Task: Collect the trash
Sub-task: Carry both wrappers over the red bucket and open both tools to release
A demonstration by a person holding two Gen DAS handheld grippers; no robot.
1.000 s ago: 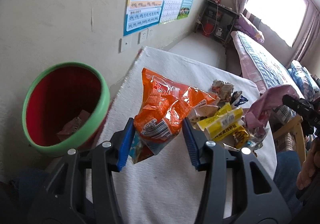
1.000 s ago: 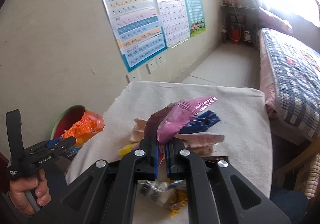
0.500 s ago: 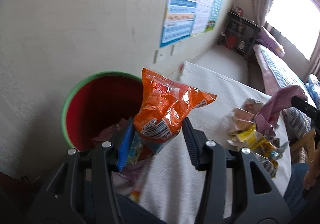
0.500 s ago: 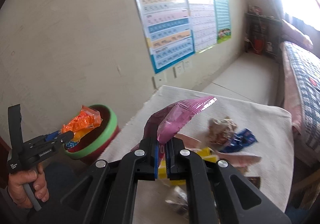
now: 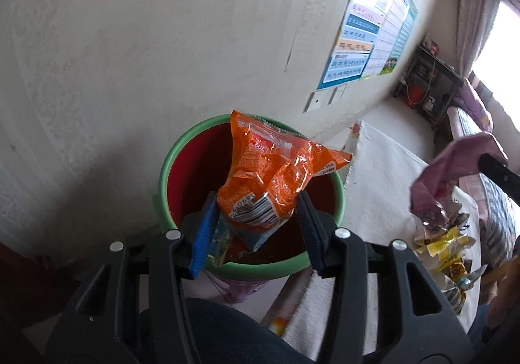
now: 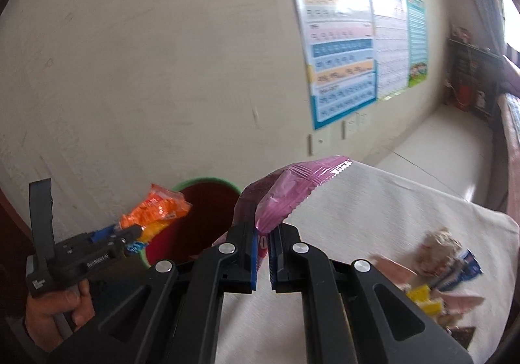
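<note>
Left tool [image 5: 255,218] is angled down over the round red bin with the green rim [image 5: 169,162], blue pads clamped on a crinkly orange foil snack bag [image 5: 273,175] that sticks up above the bin's mouth. The bin sits off the table's left edge, close against the cream wall [image 5: 130,39]. In the right wrist view a bare hand [image 6: 55,308] grips the left tool's black handle, low at the left.

Right tool [image 6: 263,253] is tilted down too, pinched tight on a shiny pink wrapper [image 6: 289,188] that arcs up over the white-cloth-covered table [image 6: 373,208] near its left edge, just beside the bin. The rest of the pile of loose wrappers [image 6: 435,276] lies toward the table's right side. The cloth's middle and far edge are bare, with bare floor beyond.
</note>
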